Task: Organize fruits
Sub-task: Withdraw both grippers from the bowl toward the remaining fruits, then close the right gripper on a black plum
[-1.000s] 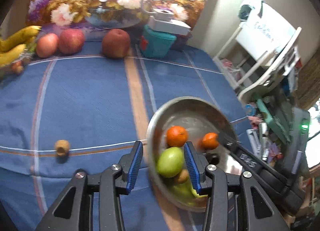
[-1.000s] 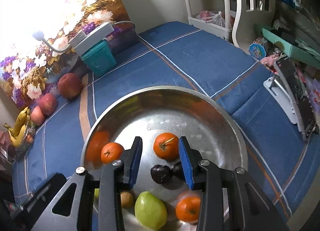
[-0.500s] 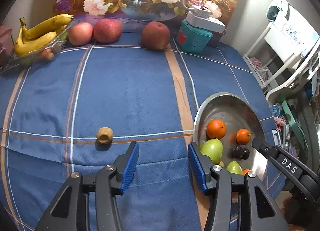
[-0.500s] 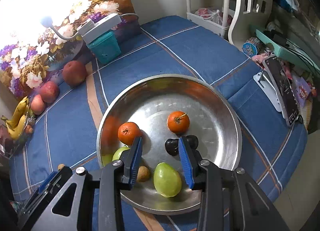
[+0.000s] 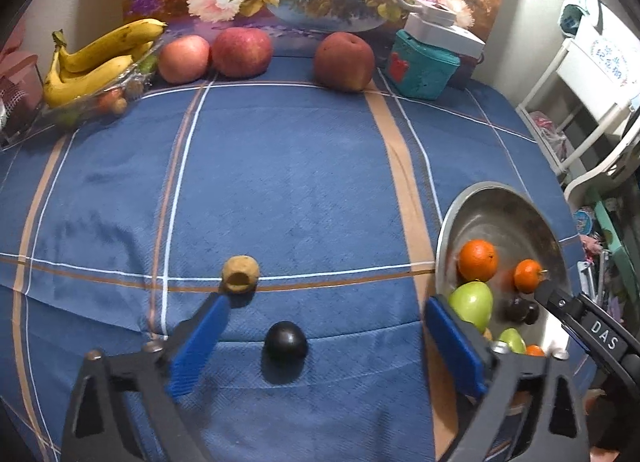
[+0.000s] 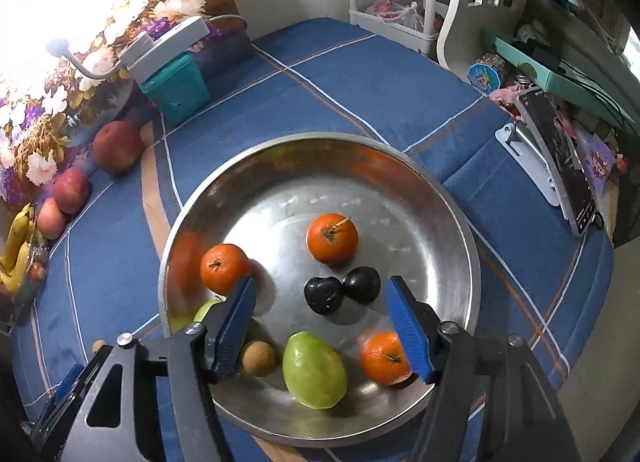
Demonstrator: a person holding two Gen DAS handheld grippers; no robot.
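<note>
Three tangerines, two green fruits, two dark plums and a small brown fruit already sat in the steel bowl (image 6: 460,222); a dark plum (image 5: 285,341) and brown fruit (image 5: 240,274) remained on the blue-clothed bench (image 5: 288,182), left of it. Left tongs (image 5: 326,336) and right tongs (image 6: 326,326) gaped wide, empty. "DAS" marked one tong

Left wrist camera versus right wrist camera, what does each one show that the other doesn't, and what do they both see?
Only the left wrist view shows the dark plum lying on the blue cloth between the open left gripper.

Only the right wrist view shows the small brown fruit inside the metal bowl and the phone on its stand.

Both show the bowl, oranges, two dark plums inside, the apples and bananas.
</note>
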